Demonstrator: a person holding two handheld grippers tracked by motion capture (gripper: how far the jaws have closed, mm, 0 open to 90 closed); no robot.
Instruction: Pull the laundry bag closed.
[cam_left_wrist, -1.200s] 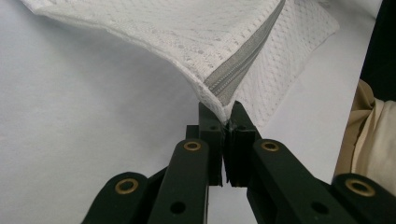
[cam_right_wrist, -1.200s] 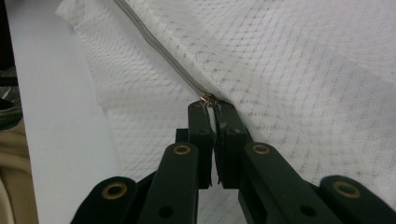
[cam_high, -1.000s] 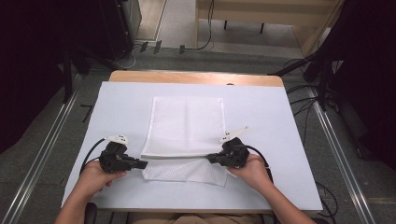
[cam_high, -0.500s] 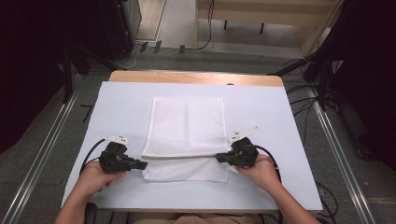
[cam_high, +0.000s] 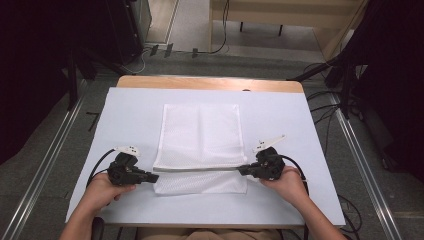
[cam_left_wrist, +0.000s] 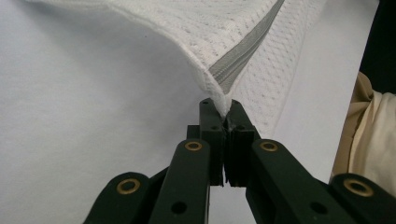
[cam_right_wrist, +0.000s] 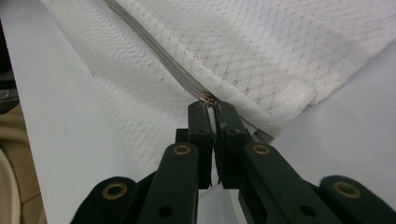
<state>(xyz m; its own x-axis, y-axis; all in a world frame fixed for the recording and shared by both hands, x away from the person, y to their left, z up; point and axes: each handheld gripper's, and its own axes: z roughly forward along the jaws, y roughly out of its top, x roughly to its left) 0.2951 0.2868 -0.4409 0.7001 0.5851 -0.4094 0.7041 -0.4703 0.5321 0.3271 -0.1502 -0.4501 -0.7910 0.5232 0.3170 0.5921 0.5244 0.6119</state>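
Mesh bag (cam_high: 200, 135) centred on table (cam_high: 300, 120)

Bare table (cam_high: 130, 120) flanks mesh bag (cam_high: 200, 135) both sides

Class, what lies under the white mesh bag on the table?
Under the mesh bag shows the white table. Each tool, left and right, pinches its zip edge. Anything inside is hidden.

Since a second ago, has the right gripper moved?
Yes. In the high view the right gripper, shut on the zipper pull of the mesh bag, has slid outward toward the table's right edge.
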